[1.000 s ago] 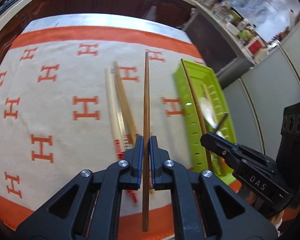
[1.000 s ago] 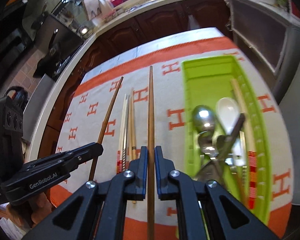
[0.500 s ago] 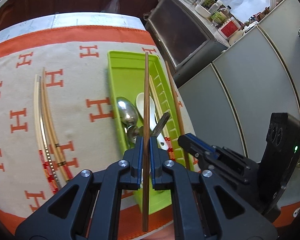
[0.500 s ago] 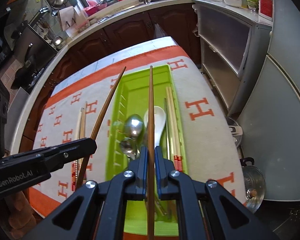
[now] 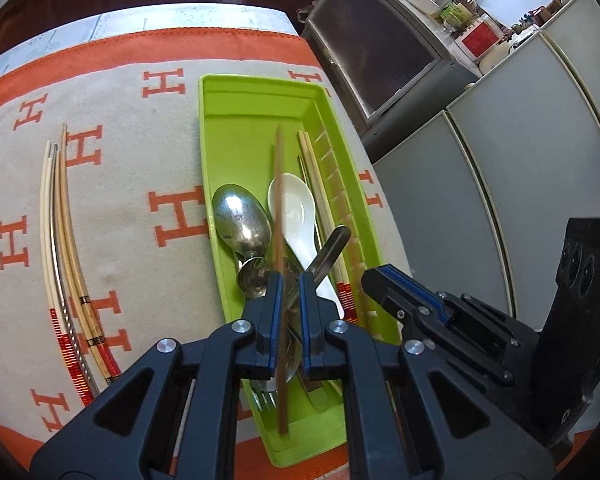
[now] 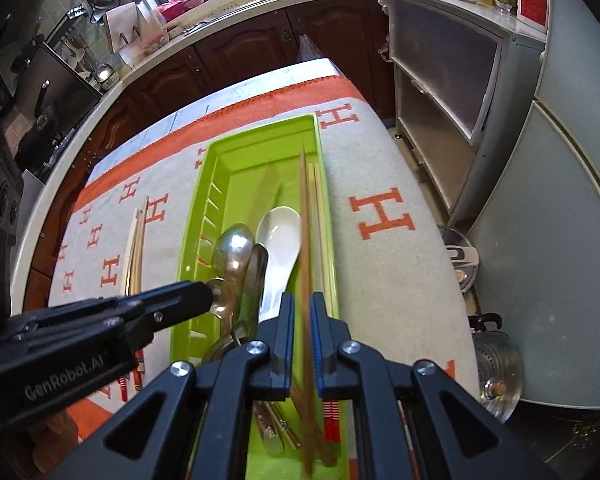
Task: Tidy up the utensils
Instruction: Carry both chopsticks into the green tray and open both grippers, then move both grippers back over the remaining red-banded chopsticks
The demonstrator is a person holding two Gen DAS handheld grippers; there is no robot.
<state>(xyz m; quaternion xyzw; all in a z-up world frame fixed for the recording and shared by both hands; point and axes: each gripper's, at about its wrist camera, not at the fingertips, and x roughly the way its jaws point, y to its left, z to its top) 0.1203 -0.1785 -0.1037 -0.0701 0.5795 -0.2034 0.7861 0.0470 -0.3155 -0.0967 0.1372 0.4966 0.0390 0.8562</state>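
A lime-green tray (image 5: 256, 104) (image 6: 252, 152) lies on the orange-and-cream cloth and holds a metal spoon (image 5: 240, 216), a white spoon (image 5: 296, 208) and pale chopsticks (image 5: 314, 176). My left gripper (image 5: 290, 308) hangs over the tray with its jaws slightly apart; a brown chopstick (image 5: 278, 200) blurs between them, slipping into the tray. My right gripper (image 6: 300, 328) is likewise slightly open over the tray, with a second brown chopstick (image 6: 304, 220) blurred and loose between its jaws.
Several pale and metal chopsticks (image 5: 60, 232) lie on the cloth left of the tray. The table's right edge runs just beyond the tray, with grey cabinets (image 5: 500, 160) and pots on the floor (image 6: 496, 376) beside it.
Both grippers lowered over the tray and their jaws parted. The two brown chopsticks, held firmly before, now slide loose and drop into the tray.
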